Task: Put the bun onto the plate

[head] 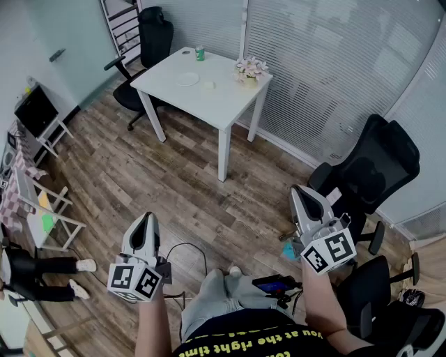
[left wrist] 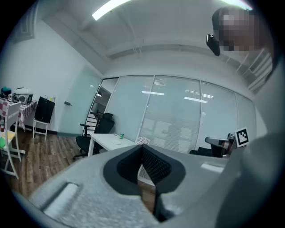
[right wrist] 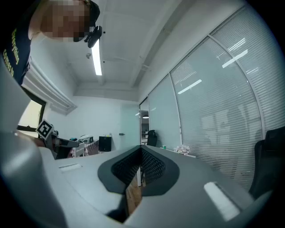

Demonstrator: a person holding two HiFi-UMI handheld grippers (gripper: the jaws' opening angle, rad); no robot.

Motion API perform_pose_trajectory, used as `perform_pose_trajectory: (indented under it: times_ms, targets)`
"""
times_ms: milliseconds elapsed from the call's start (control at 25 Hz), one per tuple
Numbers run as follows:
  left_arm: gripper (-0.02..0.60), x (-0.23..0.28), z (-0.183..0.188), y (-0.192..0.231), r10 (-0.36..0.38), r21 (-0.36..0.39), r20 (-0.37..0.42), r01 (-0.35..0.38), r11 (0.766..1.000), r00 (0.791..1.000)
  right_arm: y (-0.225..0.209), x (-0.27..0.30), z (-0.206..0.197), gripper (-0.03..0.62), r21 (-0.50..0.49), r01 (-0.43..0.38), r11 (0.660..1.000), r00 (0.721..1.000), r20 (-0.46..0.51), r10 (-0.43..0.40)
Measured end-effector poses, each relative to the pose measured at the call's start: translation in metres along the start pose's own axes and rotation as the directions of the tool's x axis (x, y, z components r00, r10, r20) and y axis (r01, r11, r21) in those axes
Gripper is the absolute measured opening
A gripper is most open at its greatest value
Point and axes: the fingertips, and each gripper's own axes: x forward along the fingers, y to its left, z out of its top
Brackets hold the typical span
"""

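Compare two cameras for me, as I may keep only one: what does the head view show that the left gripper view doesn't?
Only the head view: the left gripper seen from above, the person's legs, and the bun lying apart from the plate. Only the left gripper view: the ceiling light and its own jaws, closed with nothing between them. Both: the white table, green can, flowers and right gripper.

White square table (head: 209,97) up at 12 o'clock, with a white round plate (head: 187,79), a pale cream bun (head: 208,86), a green can (head: 200,53) and pinkish-white flowers (head: 251,67). The wood-plank floor (head: 174,181) is streaky grey-brown, and the office chair (head: 369,167) at 3 o'clock is black. The pale grey left gripper (head: 145,217) and right gripper (head: 302,190) carry black-and-white square-marker cubes.
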Motion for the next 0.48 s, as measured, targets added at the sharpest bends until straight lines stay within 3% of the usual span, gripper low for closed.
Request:
perform_pose_trajectory:
  times_ms: [320,480]
  targets:
    - [0.001,0.011,-0.004,-0.013,-0.001,0.015,-0.006,0.001,1.0,1.0,-0.011,-0.002,0.001,0.005,-0.003,-0.002,1.0,1.0,0.004,0.002]
    - [0.002,0.016,-0.007,-0.023,0.006,0.059,-0.017,-0.005,0.998,1.0,-0.018,-0.002,0.003,0.005,-0.002,-0.008,1.0,1.0,0.011,0.008]
